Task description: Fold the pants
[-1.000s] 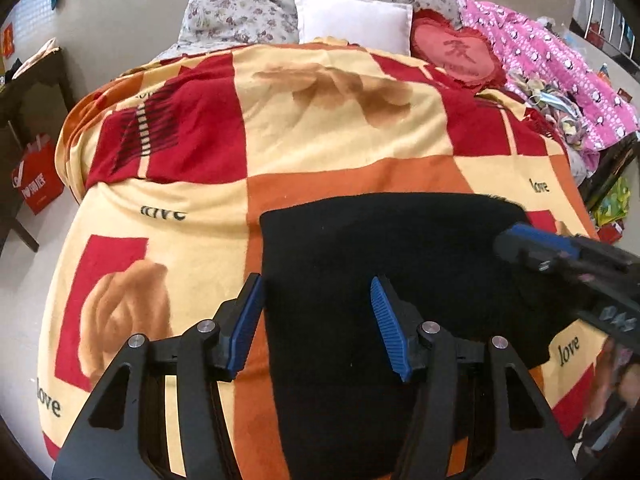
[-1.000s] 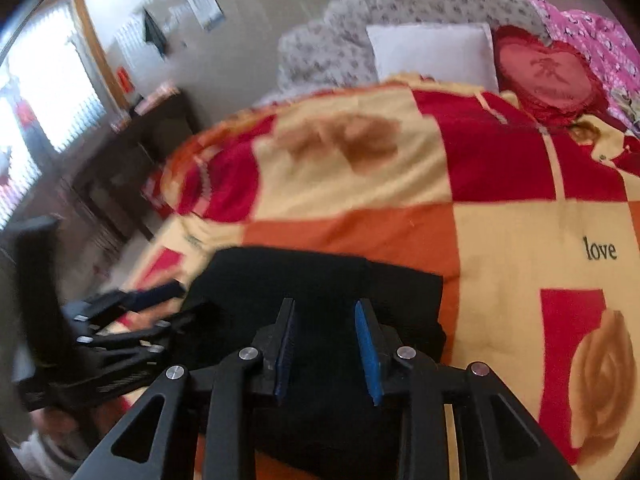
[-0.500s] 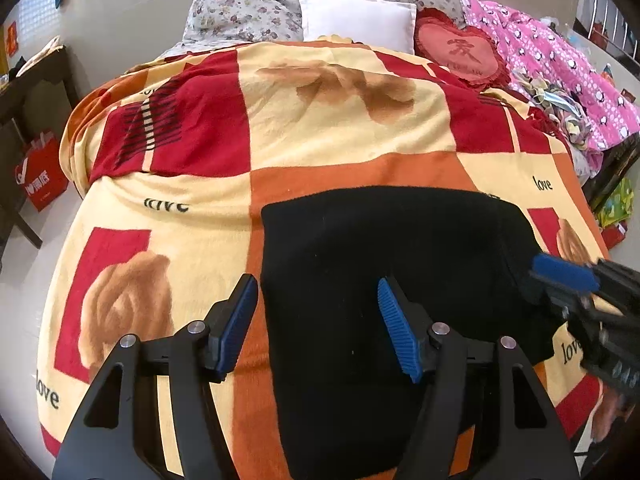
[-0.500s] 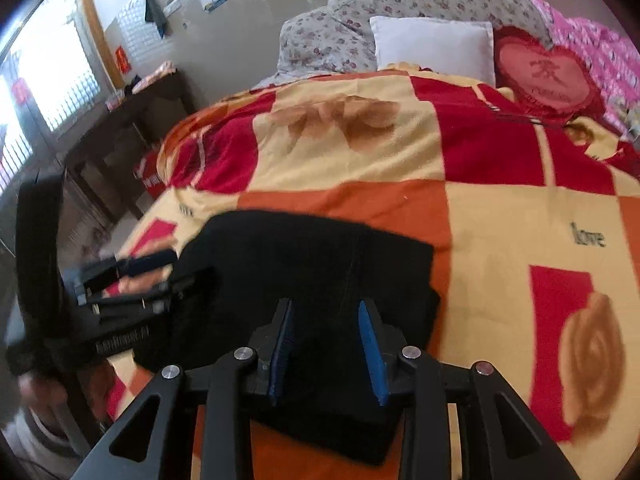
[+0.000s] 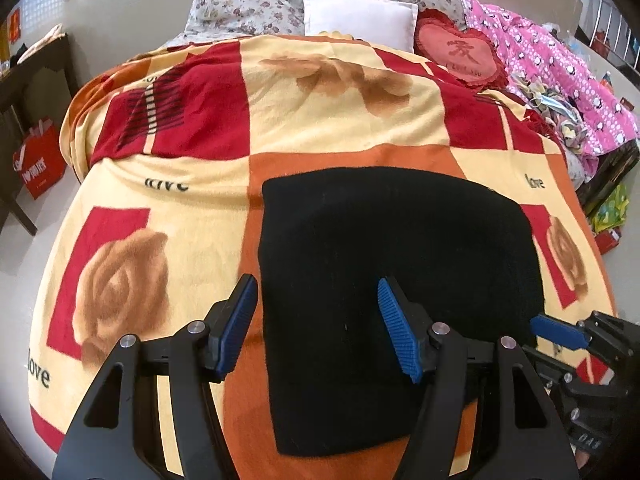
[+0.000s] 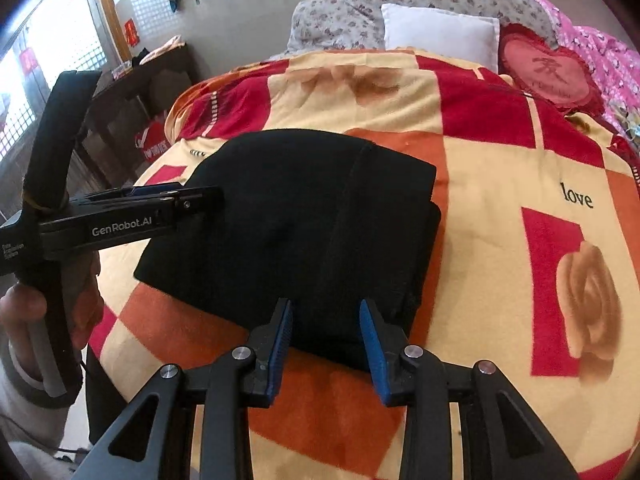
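The pants (image 5: 396,264) lie folded on the bed (image 5: 192,216); both the left gripper (image 5: 316,320) and right gripper (image 6: 326,340) hover open and empty, so probably only tidying remains.

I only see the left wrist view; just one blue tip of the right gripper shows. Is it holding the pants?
Observer: No. The right gripper is open, its jaws have just been opening, nothing between them, at the near edge of the pants.
Operator: Is the fold tidy there?
Observer: Layers are stacked; the lower one juts slightly past the upper on the right.
Operator: My left gripper?
Observer: From the side, the left gripper reaches over the pants' left edge, open, just widened, gripping nothing.
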A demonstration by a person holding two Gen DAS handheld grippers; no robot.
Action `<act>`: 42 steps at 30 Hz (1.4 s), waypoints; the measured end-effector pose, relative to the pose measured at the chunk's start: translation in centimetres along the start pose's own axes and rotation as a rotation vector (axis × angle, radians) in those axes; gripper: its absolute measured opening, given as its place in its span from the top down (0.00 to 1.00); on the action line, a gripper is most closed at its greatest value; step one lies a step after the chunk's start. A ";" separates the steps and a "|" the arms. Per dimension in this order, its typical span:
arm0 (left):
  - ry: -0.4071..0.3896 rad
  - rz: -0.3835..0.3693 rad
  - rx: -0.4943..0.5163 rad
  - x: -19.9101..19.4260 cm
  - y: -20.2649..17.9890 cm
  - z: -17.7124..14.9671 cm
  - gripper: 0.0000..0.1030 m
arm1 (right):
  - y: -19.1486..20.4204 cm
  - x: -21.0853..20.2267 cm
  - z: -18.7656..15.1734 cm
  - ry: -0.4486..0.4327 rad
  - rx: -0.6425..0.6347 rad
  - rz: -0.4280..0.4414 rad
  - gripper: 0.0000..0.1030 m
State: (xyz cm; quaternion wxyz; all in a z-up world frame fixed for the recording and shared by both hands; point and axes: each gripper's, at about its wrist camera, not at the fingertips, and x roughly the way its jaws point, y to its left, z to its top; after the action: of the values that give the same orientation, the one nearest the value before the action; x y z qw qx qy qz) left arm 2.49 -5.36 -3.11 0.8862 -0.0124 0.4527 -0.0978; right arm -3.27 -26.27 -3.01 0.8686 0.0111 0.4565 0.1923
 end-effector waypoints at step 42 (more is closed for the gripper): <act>0.062 -0.218 -0.115 1.4 2.7 -1.6 0.24 | -6.9 4.5 1.9 -0.052 0.345 0.230 0.31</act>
State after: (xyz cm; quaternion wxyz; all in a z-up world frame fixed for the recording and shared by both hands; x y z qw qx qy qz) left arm 2.44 -2.82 -5.52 0.8537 -0.1095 0.4806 -0.1678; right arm 2.76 -30.87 -6.77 0.8378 0.2166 0.4556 0.2089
